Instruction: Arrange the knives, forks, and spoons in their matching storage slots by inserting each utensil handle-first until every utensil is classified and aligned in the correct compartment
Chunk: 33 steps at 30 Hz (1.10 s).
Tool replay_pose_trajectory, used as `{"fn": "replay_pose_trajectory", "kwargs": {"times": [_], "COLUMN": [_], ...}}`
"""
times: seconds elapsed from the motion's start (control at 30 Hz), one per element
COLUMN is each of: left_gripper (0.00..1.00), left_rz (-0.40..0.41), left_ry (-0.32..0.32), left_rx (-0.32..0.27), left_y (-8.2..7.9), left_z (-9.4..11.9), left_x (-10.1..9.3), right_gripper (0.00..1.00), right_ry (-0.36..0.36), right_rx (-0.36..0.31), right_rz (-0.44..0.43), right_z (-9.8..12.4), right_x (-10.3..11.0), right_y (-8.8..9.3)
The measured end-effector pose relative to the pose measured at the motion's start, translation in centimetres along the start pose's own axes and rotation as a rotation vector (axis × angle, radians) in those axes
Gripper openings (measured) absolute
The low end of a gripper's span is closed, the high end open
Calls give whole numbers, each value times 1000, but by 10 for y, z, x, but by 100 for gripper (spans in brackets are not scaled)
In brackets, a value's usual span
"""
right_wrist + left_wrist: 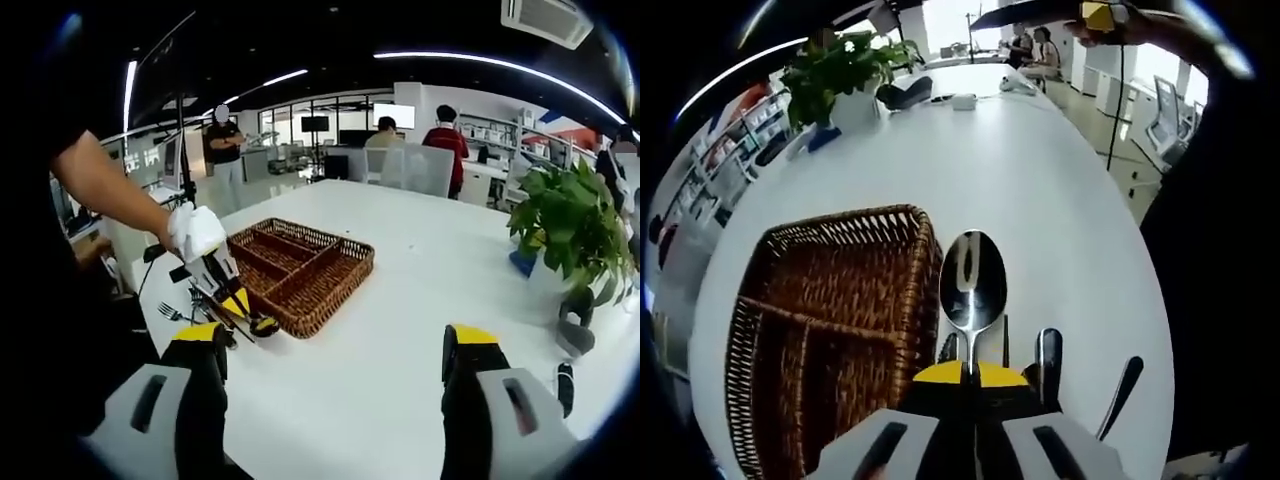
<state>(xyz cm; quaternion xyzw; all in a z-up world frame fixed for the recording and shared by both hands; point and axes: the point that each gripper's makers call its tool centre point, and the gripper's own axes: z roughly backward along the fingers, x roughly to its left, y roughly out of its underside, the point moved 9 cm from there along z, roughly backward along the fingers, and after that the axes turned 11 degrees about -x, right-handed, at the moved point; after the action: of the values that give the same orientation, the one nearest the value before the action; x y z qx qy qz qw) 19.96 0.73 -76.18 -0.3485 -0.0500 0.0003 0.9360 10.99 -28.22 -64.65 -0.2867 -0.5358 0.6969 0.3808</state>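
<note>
Clenched on the handle of a polished steel spoon (pixel 973 278), the left gripper (pixel 970 405) is held just beside the woven wicker tray (pixel 830 330), bowl raised above the rim. The right gripper (pixel 335 375) is seen with jaws spread wide, grasping nothing. Loose cutlery (pixel 1080 375) lies on the smooth white table (pixel 1040 200) near the tray. A leafy potted plant (pixel 565 225) and an open office are shown behind.

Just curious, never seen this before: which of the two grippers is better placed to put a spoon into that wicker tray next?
Probably the left. The left gripper already holds a spoon right beside the wicker tray. The right gripper has open, empty jaws and sits farther back over the bare table.
</note>
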Motion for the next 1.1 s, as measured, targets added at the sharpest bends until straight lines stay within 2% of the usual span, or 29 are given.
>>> {"fn": "replay_pose_trajectory", "kwargs": {"times": [0.43, 0.83, 1.1], "left_gripper": [0, 0, 0], "left_rz": [-21, -54, -16], "left_ry": [27, 16, -41], "left_rx": [16, -1, -107], "left_y": [-21, -41, -65], "left_z": [22, 42, 60], "left_x": [-6, -6, 0], "right_gripper": [90, 89, 89], "right_ry": [-32, -66, -79], "right_rx": [-14, -21, -31], "right_rz": [28, 44, 56], "right_z": [-4, -6, -9], "right_x": [5, 17, 19], "right_y": [-9, -13, -19]}}
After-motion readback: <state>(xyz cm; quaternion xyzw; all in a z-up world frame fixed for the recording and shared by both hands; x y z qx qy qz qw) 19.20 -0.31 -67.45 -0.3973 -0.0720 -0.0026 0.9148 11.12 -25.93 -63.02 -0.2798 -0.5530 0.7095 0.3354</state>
